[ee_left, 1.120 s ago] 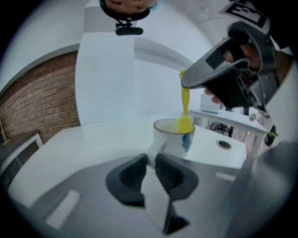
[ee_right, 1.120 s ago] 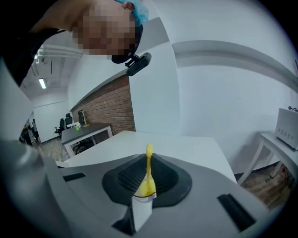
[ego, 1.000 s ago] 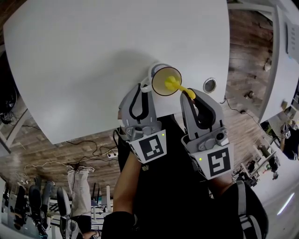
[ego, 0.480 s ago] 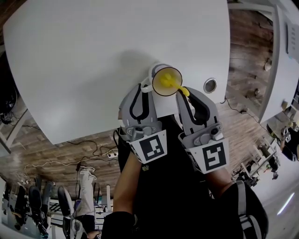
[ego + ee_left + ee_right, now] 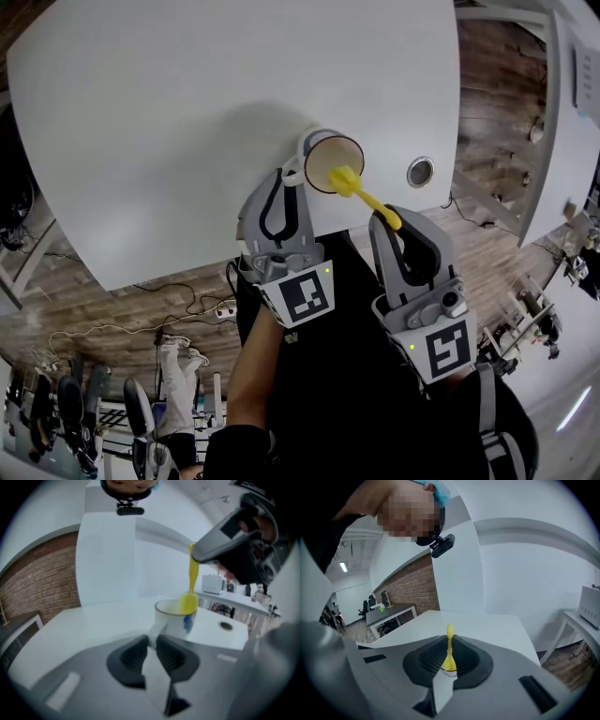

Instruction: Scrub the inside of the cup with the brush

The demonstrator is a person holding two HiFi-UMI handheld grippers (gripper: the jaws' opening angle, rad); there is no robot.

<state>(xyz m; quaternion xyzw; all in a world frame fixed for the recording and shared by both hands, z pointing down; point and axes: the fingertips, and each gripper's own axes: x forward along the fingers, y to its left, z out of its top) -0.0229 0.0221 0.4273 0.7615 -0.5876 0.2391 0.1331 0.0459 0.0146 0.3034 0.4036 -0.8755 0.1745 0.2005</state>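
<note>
One white ceramic cup [image 5: 322,157] on white tabletop [image 5: 187,112]; one yellow plastic brush [image 5: 362,193], head at the cup's rim, long axis slanting back to the right gripper [image 5: 390,221], whose narrow fingers pinch it; the left gripper [image 5: 287,178] has its fingers clamped on the cup handle.

Yellow brush [image 5: 367,198], white cup [image 5: 315,142], white table [image 5: 187,122]

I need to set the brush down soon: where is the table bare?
The table is bare left of and beyond the cup. The near edge is crowded: cup, brush, left hand-held gripper, right hand-held gripper, and a round hole rightward.
</note>
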